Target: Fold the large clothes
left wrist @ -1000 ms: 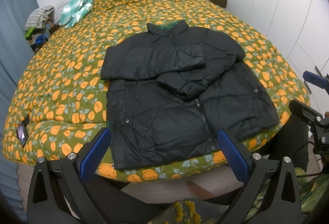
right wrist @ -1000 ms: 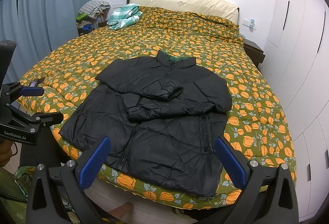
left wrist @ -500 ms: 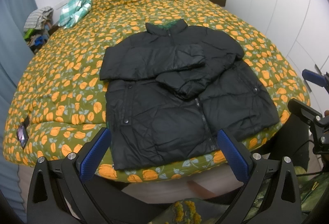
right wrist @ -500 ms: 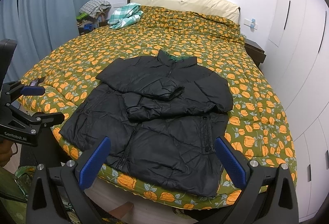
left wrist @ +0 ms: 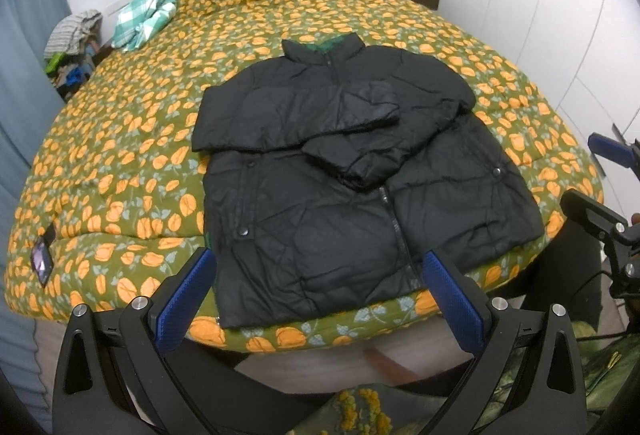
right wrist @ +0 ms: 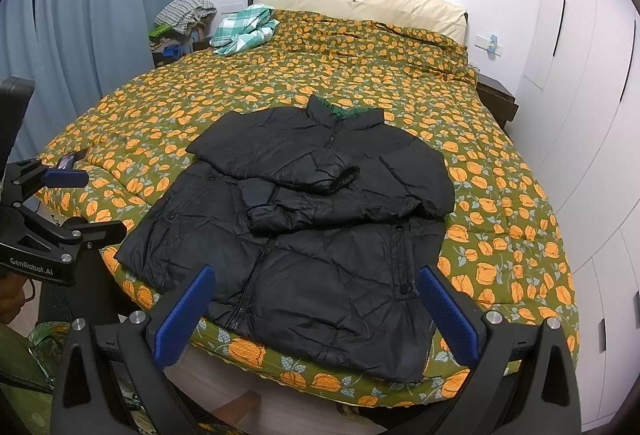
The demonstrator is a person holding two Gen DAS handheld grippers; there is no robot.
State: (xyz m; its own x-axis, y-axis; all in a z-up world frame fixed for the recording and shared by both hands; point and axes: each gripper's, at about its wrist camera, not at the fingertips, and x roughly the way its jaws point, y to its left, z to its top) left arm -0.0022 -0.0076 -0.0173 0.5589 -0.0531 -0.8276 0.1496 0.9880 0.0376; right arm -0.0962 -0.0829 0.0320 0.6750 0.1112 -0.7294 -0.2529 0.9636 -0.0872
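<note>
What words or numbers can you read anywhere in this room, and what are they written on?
"GenRobot.AI": white letters on the black body of the left gripper, seen from the right wrist camera.
Phone on the bedspread: its screen glows, but anything on it is too small and blurred to read.
Black jacket: no readable label or logo.

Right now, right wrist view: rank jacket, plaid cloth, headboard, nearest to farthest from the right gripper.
1. jacket: directly ahead of the right gripper, at the bed's near edge, sleeves folded across the chest.
2. plaid cloth: far left corner of the bedspread.
3. headboard: against the back wall, just behind the cloth.
</note>
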